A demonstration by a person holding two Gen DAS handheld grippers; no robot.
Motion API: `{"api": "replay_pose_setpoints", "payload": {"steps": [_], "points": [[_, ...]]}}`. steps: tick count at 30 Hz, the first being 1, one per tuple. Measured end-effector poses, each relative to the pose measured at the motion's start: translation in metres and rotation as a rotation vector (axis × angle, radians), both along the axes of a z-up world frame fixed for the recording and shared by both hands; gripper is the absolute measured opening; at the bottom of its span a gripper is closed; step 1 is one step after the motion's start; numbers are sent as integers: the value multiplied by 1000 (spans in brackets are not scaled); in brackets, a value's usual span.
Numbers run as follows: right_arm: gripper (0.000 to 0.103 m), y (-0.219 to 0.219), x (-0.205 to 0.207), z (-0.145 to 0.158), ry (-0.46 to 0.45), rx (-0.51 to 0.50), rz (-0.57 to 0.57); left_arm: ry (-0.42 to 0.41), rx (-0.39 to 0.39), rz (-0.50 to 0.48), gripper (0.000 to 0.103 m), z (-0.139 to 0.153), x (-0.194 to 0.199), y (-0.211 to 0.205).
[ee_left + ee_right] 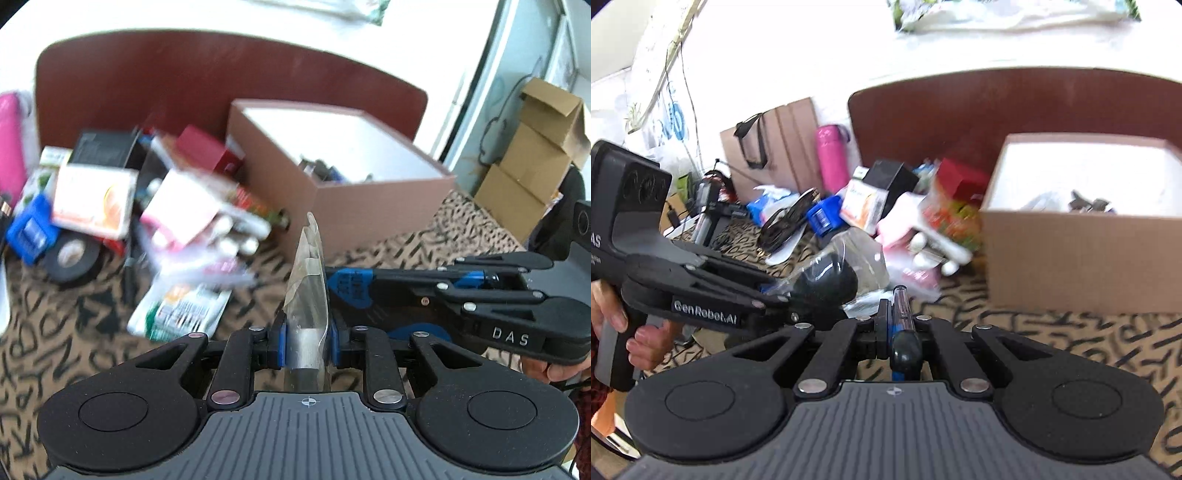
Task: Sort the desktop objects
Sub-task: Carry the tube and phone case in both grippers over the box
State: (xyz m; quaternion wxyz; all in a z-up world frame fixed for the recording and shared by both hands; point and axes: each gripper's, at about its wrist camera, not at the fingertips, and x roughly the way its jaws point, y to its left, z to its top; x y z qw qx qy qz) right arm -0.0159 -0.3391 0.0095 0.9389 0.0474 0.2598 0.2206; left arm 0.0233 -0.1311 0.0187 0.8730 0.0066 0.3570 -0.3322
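My left gripper (307, 345) is shut on a clear plastic bag (308, 291) that stands up between its fingers above the patterned cloth. My right gripper (900, 332) is shut on a blue-black pen (903, 345) that lies along its fingers; the same gripper shows at the right in the left wrist view (461, 291). The left gripper and its bag (849, 258) show at the left in the right wrist view. A brown cardboard box (369, 195) with a white inside stands beyond both grippers, with several small items in it. A blurred pile of packets and small boxes (177, 206) lies left of it.
A black tape roll (70, 258) and a blue box (31, 230) lie at the pile's left edge. A pink bottle (832, 158) and a brown paper bag (768, 147) stand behind. A red-brown chair back (184, 81) rises behind the table. Stacked cartons (532, 155) stand at the far right.
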Motion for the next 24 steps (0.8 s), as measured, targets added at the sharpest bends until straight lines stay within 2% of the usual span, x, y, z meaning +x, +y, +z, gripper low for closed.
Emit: {"api": "replay_pose_setpoints", "payload": {"steps": [8, 13, 18, 24], "points": [[2, -41, 8, 48, -174, -60, -108, -85, -48, -48, 19, 43, 33, -48], [2, -65, 33, 76, -245, -134, -187, -124, -58, -71, 19, 67, 63, -90], [2, -86, 76, 79, -241, -180, -254, -127, -41, -86, 19, 75, 102, -134], [2, -110, 125, 61, -184, -230, -333, -52, -34, -96, 19, 61, 155, -182]]}}
